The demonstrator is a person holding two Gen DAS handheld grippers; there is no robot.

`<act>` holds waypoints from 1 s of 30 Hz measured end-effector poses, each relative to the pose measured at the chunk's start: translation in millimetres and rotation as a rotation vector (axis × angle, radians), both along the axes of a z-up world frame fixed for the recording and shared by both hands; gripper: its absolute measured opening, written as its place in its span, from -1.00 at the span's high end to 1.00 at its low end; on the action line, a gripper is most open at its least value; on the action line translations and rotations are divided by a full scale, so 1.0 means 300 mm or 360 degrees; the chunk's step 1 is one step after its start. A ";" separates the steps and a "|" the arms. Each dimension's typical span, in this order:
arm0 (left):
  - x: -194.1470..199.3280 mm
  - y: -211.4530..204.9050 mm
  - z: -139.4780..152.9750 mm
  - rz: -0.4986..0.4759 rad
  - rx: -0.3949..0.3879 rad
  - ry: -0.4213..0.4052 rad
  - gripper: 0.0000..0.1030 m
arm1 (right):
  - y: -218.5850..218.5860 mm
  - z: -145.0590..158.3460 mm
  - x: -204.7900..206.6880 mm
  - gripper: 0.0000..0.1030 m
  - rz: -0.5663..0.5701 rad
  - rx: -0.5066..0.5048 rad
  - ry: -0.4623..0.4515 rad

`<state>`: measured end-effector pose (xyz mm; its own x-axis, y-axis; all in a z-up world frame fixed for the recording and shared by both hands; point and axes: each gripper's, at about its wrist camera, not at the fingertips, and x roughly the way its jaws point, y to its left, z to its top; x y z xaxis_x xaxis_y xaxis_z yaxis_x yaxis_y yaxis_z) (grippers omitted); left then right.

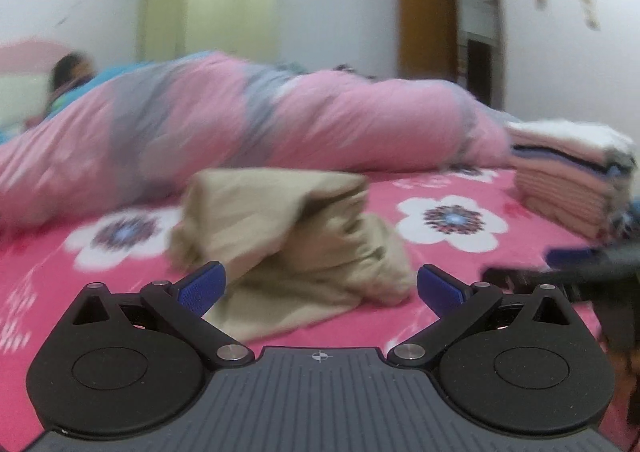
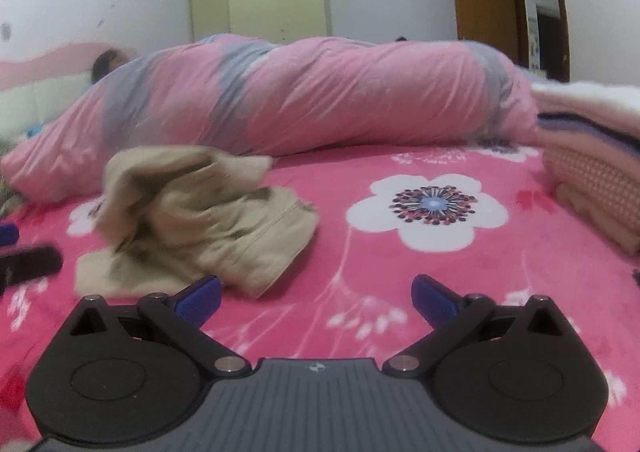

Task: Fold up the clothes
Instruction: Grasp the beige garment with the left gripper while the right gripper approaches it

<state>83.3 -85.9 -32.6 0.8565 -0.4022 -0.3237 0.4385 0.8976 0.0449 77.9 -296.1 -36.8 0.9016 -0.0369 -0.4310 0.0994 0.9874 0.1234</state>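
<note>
Left hand-held gripper (image 1: 321, 288): my blue fingers are spread wide apart with nothing between them, held low over the bed and aimed straight at the garment's near edge.
Right hand-held gripper (image 2: 316, 294): also spread apart and empty, hovering over bare sheet, with the garment off to its left.
Beige garment (image 1: 288, 236): it lies crumpled in a loose heap on the pink flowered bedsheet (image 1: 500, 272), one part draped over the rest, a flat flap trailing toward me. No neat fold shows yet.
Why I hold them so: in my judgement both are open because I need a corner in each before I can spread the cloth flat.
Folded stack (image 1: 572, 179): towels or clothes piled at the right, well apart from the heap, likely where finished pieces go.
Pink quilt (image 2: 304, 99): bunched along the far side, leaving me room in front.
Person: lying beyond the quilt, blurred.
</note>
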 end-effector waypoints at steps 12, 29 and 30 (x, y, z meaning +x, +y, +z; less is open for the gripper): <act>0.124 -0.379 -0.147 -0.0295 0.0584 -0.0215 -0.34 | -0.285 -0.187 0.310 -0.58 0.0237 0.0760 -0.0082; 0.224 -0.404 -0.073 0.0201 0.0551 -0.0264 0.76 | -0.435 -0.309 0.260 -0.53 0.0100 0.1257 -0.0214; 0.203 -0.376 -0.038 0.0237 0.0518 -0.0282 0.77 | -0.439 -0.309 0.255 -0.54 0.0097 0.1270 -0.0224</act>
